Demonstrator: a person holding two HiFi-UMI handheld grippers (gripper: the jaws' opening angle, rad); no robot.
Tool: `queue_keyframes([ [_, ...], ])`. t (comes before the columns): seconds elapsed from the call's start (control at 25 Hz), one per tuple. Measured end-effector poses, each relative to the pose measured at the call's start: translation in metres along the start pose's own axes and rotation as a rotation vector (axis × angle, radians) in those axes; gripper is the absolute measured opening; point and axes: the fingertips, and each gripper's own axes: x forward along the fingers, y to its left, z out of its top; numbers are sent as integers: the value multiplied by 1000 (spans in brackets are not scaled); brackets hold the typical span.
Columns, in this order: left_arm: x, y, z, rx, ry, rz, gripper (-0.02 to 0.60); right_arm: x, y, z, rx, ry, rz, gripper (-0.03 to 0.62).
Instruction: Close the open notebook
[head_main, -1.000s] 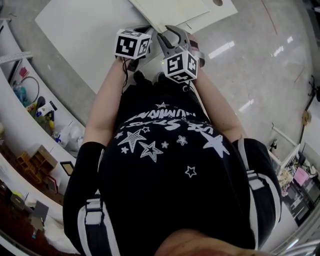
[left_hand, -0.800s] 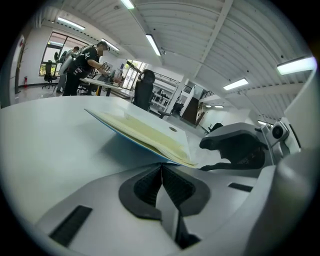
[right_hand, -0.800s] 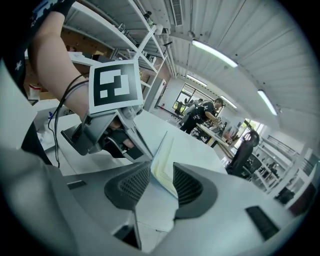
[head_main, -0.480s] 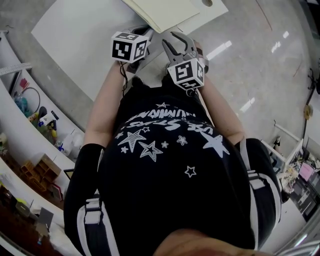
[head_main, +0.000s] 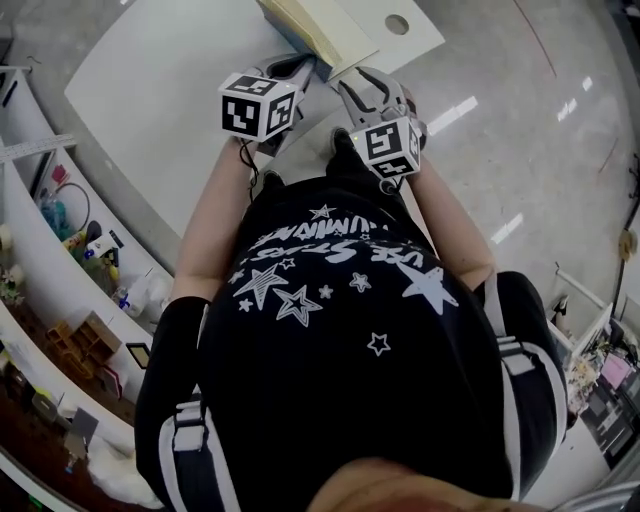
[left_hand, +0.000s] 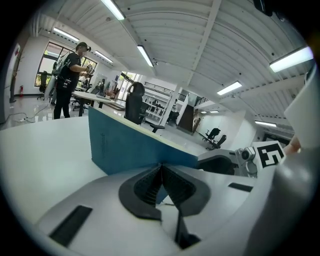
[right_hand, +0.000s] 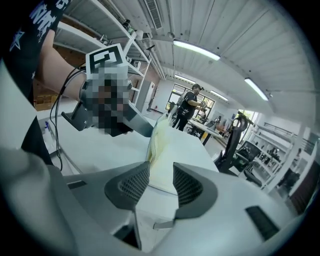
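The notebook (head_main: 322, 22) lies on the white table (head_main: 170, 70), at the top of the head view. Its blue cover (left_hand: 131, 144) stands raised on edge. My left gripper (left_hand: 161, 172) is shut on that cover's near edge, which runs down between the pads. In the right gripper view the lifted cream leaf (right_hand: 157, 136) rises beside the flat cream pages (right_hand: 165, 167). My right gripper (right_hand: 161, 184) is open just short of those pages, with nothing between the jaws. In the head view the left gripper (head_main: 300, 68) and right gripper (head_main: 368, 90) sit side by side at the table's near edge.
A round hole (head_main: 397, 22) is cut in the table beyond the notebook. Cluttered white shelves (head_main: 60, 220) run along the left. A person (left_hand: 67, 80) stands at far desks, with office chairs (left_hand: 134, 102) behind the table. My own body fills the lower head view.
Both grippers have moved forward to the notebook. The left one has lifted the cover, so the notebook's left half now stands up instead of lying flat.
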Motion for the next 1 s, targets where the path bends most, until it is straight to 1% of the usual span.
queue_keyframes([
  [0.24, 55, -11, 16, -10, 10, 32, 12, 10, -71, -31, 41, 3, -7, 152],
  [0.36, 83, -11, 13, -16, 45, 53, 12, 16, -101, -45, 61, -6, -9, 150],
  [0.52, 117, -10, -1, -18, 106, 93, 12, 20, -134, -63, 83, -17, -2, 150],
  [0.64, 136, -10, -12, -34, 151, 125, 12, 21, -151, -74, 89, -15, 16, 150],
  [0.76, 151, -10, -21, -79, 195, 152, 12, 22, -163, -84, 95, -15, 33, 150],
  [0.84, 158, -7, -28, -106, 219, 184, 12, 23, -169, -88, 97, -17, 47, 152],
  [0.92, 163, -4, -33, -127, 233, 225, 12, 23, -171, -92, 101, -22, 68, 150],
  [1.0, 165, -1, -33, -144, 226, 259, 12, 25, -172, -95, 109, -28, 86, 150],
])
